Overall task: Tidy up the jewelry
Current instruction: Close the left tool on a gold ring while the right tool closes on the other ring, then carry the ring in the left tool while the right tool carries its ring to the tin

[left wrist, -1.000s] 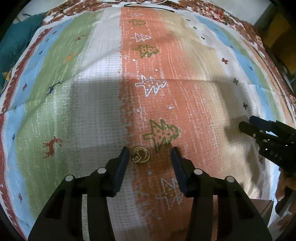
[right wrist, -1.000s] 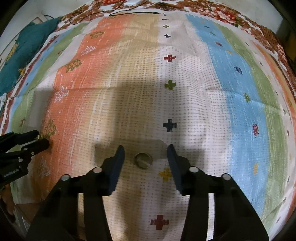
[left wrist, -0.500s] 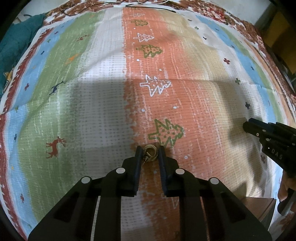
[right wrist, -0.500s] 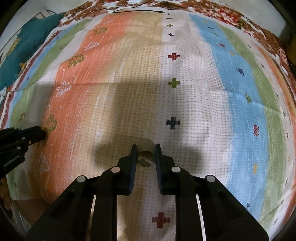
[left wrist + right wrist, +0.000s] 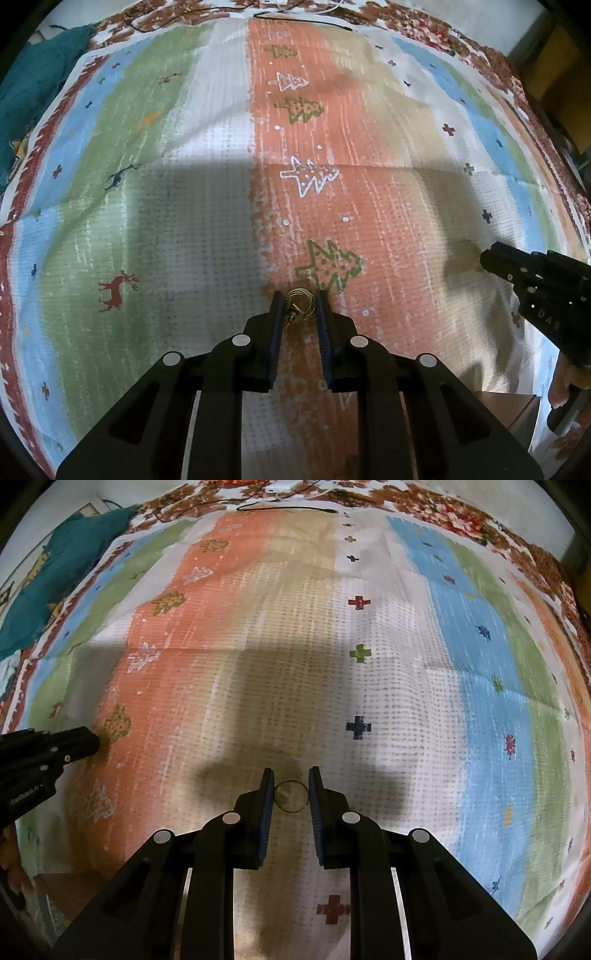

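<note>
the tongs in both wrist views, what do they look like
Both the left tongs and right tongs are matte black plastic with angular linkage arms, round silver pivot pins and blue ribbed pads. White lettering marks each one's side, seen from the other view.

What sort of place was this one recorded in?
Probably a bedroom at home: a striped printed cloth spread over what looks like a bed, a floral sheet beneath it, and a teal fabric heaped at the far edge.

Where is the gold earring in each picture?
Left wrist view: the earring sits low in the middle, pinched by the left gripper.
Right wrist view: not visible; the left gripper's tip hides that spot at the left edge.
Shared landmark: the green tree print on the orange stripe.
</note>
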